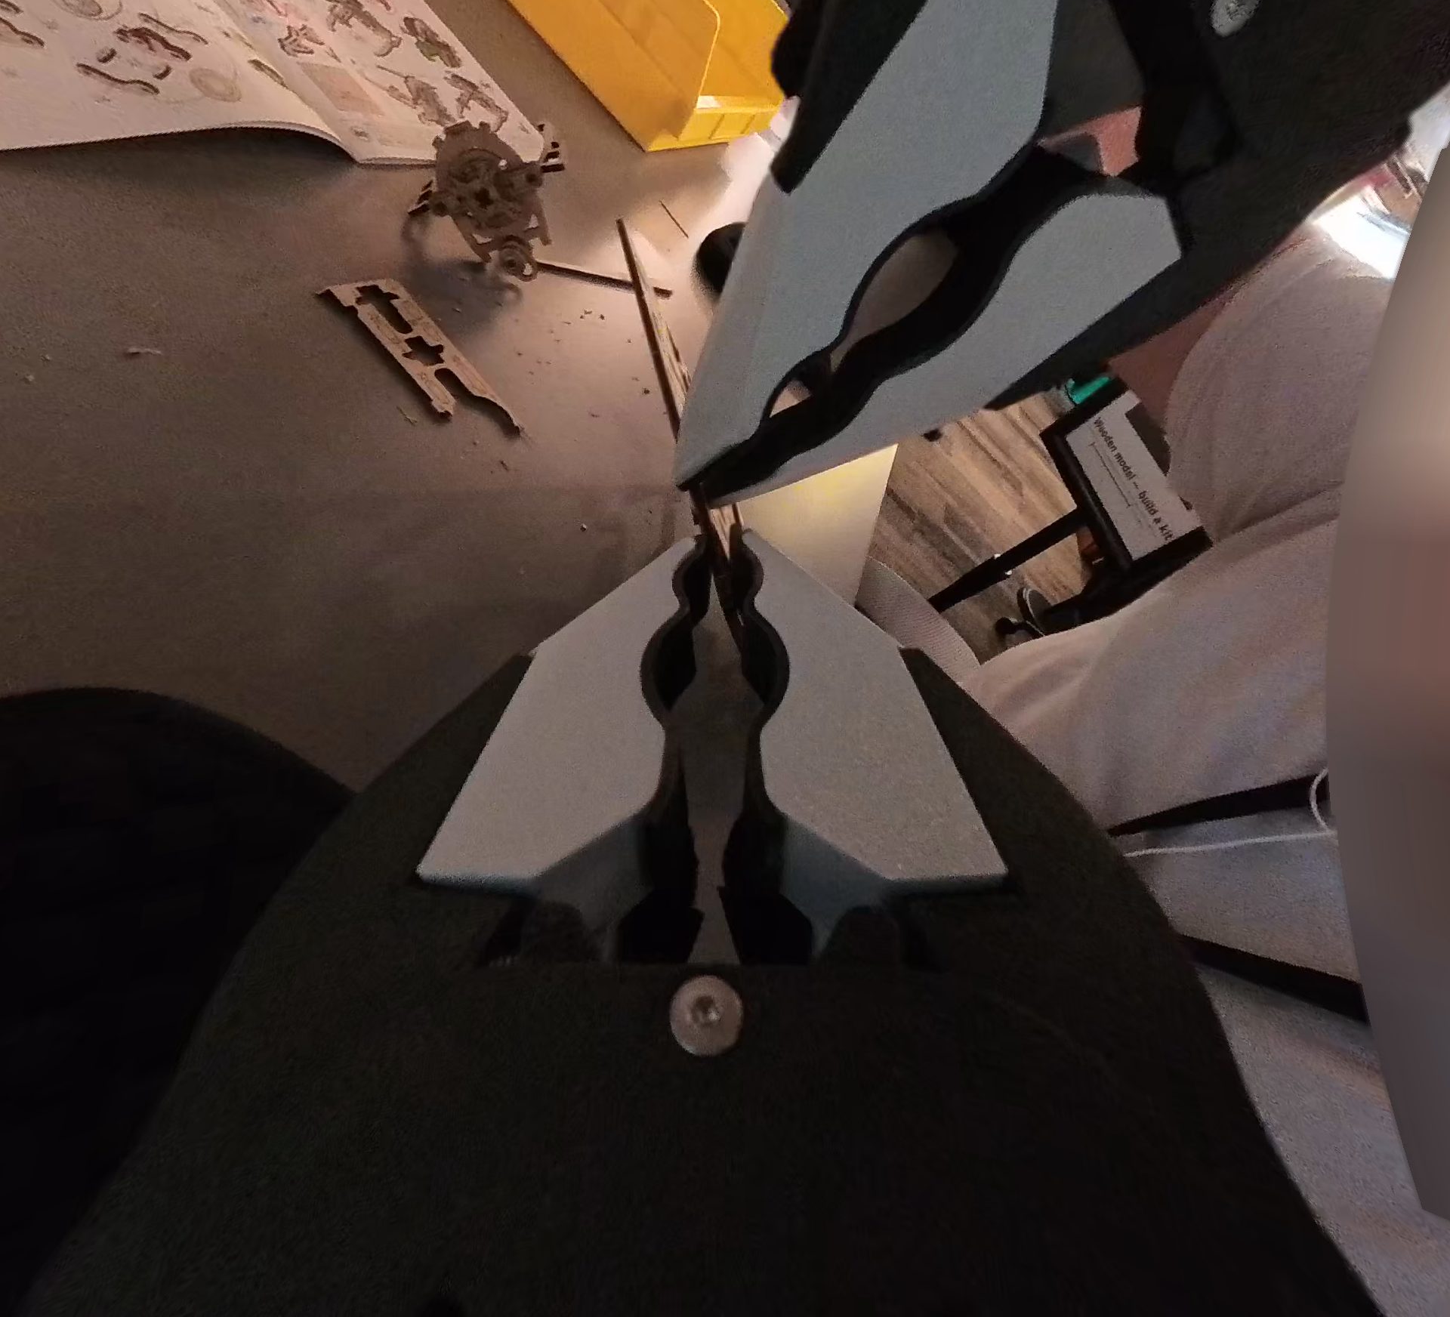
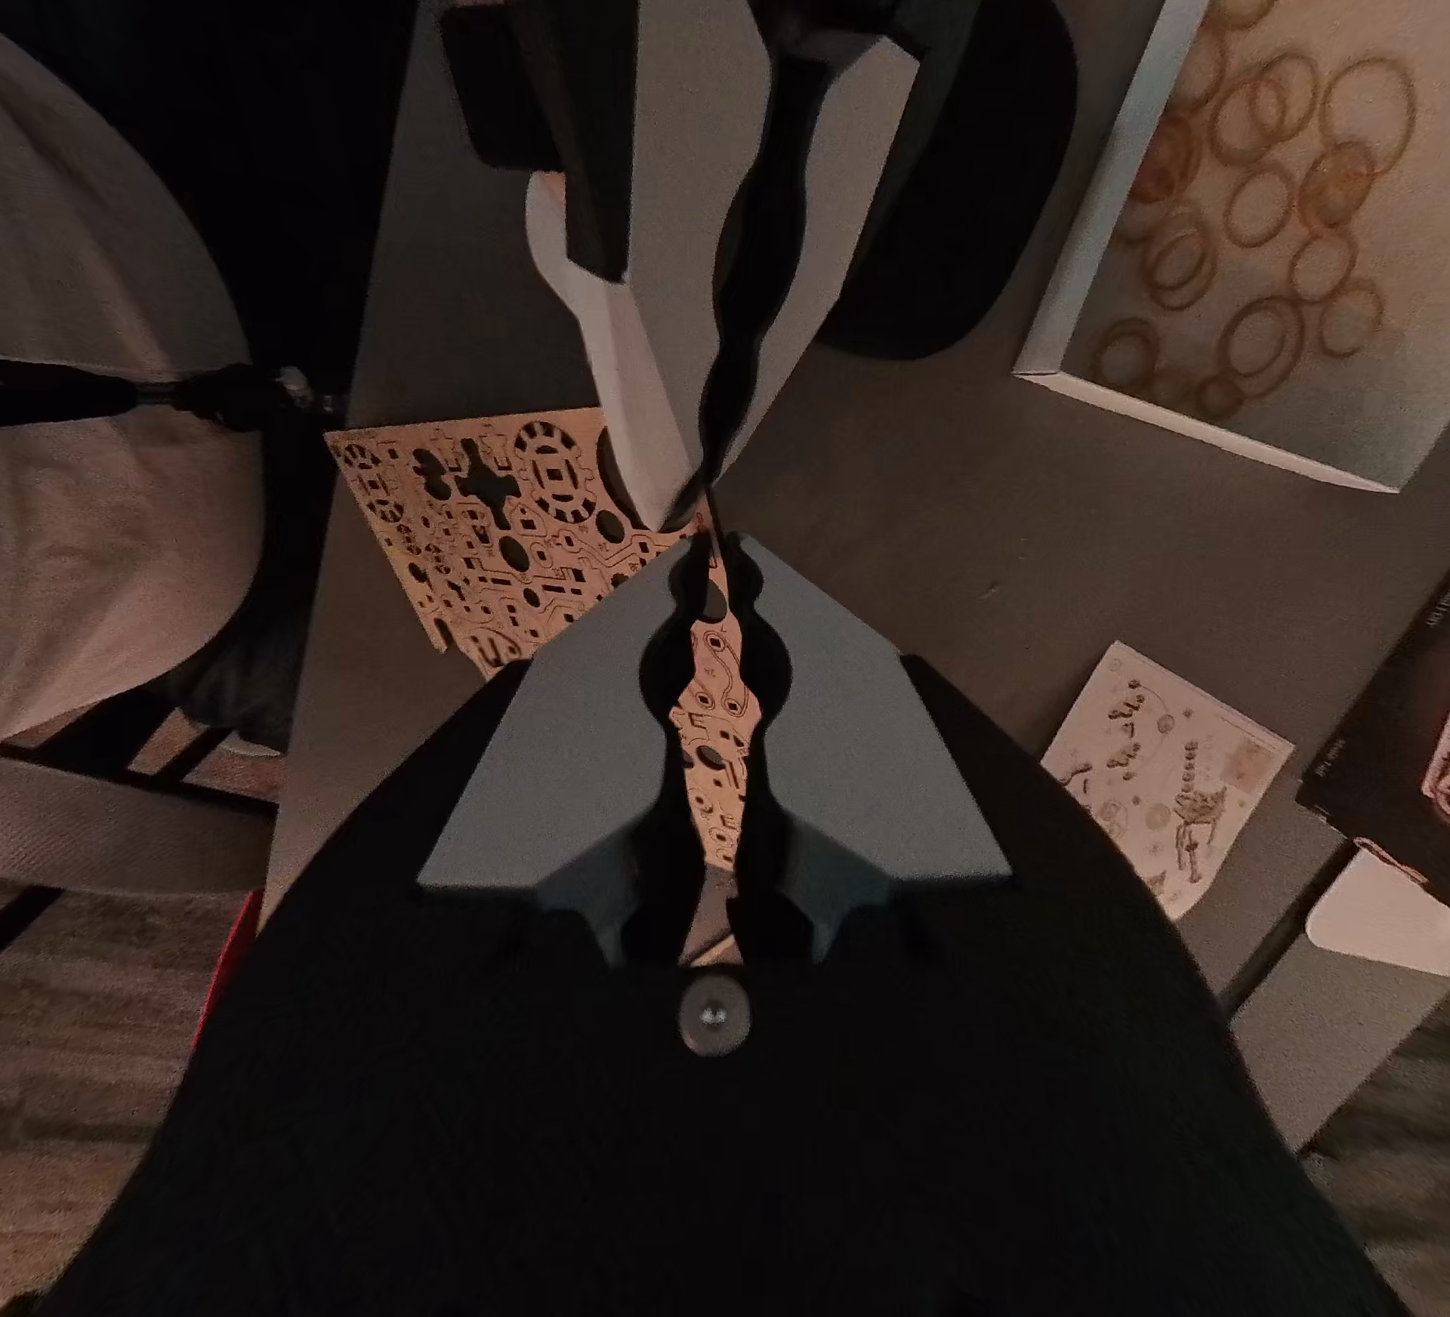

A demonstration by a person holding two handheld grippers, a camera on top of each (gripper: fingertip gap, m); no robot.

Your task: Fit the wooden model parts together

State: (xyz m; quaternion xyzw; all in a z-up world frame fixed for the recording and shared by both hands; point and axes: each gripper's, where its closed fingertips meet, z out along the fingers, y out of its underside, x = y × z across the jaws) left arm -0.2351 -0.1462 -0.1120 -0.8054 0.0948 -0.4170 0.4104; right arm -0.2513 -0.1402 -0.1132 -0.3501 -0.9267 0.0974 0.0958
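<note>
A thin wooden parts sheet (image 2: 486, 534) with many laser-cut shapes is held above the grey table (image 1: 235, 534). In the left wrist view the sheet (image 1: 650, 330) shows edge-on as a dark strip. My left gripper (image 1: 718, 557) is shut on one edge of the sheet. My right gripper (image 1: 694, 483) comes in from the upper right, tip to tip with the left, and is shut on the same sheet. In the right wrist view my right gripper (image 2: 714, 546) pinches the sheet's edge, with the left gripper (image 2: 694, 495) just above it.
A partly built wooden model (image 1: 482, 197), a loose cut-out wooden strip (image 1: 416, 353) and an open instruction booklet (image 1: 196, 24) lie on the table. A yellow bin (image 1: 628, 0) stands behind. A white tray of rubber bands (image 2: 1255, 181) and a leaflet (image 2: 1161, 769) lie to the right. Left and right tips are no more than a few centimetres apart. The partly built wooden model (image 1: 482, 197) is about 25 cm from both grippers' fingertips.
</note>
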